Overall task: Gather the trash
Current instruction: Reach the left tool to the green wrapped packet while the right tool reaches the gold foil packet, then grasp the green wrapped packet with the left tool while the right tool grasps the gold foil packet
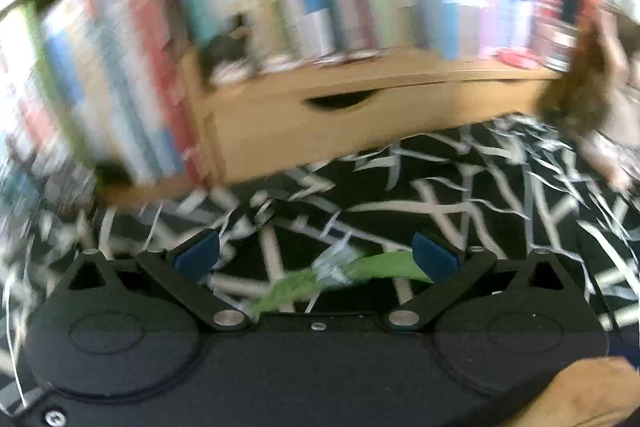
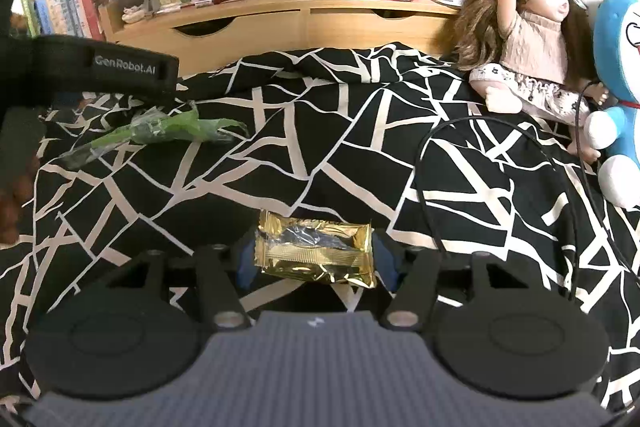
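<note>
L gripper [image 1: 316,253]: jaws wide apart, pads clear of anything, angled down, view blurred. Bit of a hand [image 1: 580,393] shows at its lower right corner. R gripper [image 2: 316,259]: jaws part closed, blue pads pressing both ends of a gold wrapper [image 2: 316,253], angled down.

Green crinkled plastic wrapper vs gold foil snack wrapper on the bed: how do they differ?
The green crinkled plastic wrapper is long, twisted and see-through; the gold foil snack wrapper is a short opaque rectangle. The green one lies loose between the open left gripper's pads; the gold one is pinched endwise in the right gripper. Both are trash over the black-and-white bedspread.
</note>
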A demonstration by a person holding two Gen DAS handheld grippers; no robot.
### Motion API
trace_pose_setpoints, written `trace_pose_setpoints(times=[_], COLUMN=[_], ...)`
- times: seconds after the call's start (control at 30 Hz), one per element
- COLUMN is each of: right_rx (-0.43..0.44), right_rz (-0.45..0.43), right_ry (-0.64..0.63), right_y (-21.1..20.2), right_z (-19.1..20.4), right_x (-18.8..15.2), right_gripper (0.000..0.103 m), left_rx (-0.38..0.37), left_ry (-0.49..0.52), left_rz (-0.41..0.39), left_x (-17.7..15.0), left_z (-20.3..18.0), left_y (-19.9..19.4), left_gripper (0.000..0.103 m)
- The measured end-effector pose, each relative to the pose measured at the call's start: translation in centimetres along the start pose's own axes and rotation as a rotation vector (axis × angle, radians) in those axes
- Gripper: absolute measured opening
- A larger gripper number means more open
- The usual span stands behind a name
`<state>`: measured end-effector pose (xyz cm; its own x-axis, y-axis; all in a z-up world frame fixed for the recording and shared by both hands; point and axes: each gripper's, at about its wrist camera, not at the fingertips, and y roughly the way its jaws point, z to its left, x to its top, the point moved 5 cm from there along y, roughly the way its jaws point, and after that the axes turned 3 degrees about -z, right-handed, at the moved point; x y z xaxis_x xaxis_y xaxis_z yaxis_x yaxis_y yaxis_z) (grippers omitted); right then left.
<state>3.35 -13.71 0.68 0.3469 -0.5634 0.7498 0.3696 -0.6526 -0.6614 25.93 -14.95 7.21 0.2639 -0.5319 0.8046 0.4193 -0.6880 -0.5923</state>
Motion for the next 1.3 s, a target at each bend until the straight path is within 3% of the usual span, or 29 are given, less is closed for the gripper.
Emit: trace_pose_setpoints(times=[0.1,0.17,0.23,0.5,0.57,0.63,0.67,0.7,0.77,1.1,1.3], right_rx=[0.013,0.018,0.018,0.002,-0.002,-0.001,0.002,0.007,0.018,0.034,0.07], right_rz=[-0.011,-0.015,-0.018,-0.022,-0.03,-0.027,-0.023,-0.018,-0.007,-0.01,-0.006], right_ry=[0.0,-0.001,-0.006,0.027,0.021,0.026,0.031,0.035,0.035,0.013,0.023], right_y=[-0.2,-0.3,-0.4,-0.8,-1.0,-1.1,-1.1,-1.1,-1.0,-1.4,-2.3], right_z=[0.1,0.1,0.0,-0.9,-0.9,-0.9,-1.0,-1.0,-0.8,0.2,0.8], right_x=[0.1,0.2,0.3,0.2,0.2,0.1,0.0,0.0,-0.1,0.3,0.6], right_gripper=[0.064,0.064,0.065,0.065,0.066,0.065,0.065,0.065,0.064,0.064,0.064], left_rx=[-0.12,-0.187,-0.218,-0.335,-0.37,-0.372,-0.367,-0.36,-0.363,-0.367,-0.364], left_ry=[0.175,0.227,0.236,0.256,0.237,0.208,0.191,0.178,0.16,0.221,0.184], left_rz=[0.029,0.083,0.11,0.167,0.15,0.149,0.146,0.147,0.147,0.11,0.093], left_x=[-0.3,-1.0,-1.7,-3.3,-2.8,-2.4,-2.1,-1.9,-1.5,-1.6,-1.2], left_z=[-0.3,0.0,0.6,1.2,1.3,1.4,1.5,1.5,1.6,1.0,1.2], left_y=[0.6,1.4,1.9,4.6,5.0,5.4,5.4,5.4,5.3,1.6,-1.5], left_gripper=[0.095,0.089,0.083,0.084,0.081,0.069,0.049,0.037,0.029,0.029,0.029])
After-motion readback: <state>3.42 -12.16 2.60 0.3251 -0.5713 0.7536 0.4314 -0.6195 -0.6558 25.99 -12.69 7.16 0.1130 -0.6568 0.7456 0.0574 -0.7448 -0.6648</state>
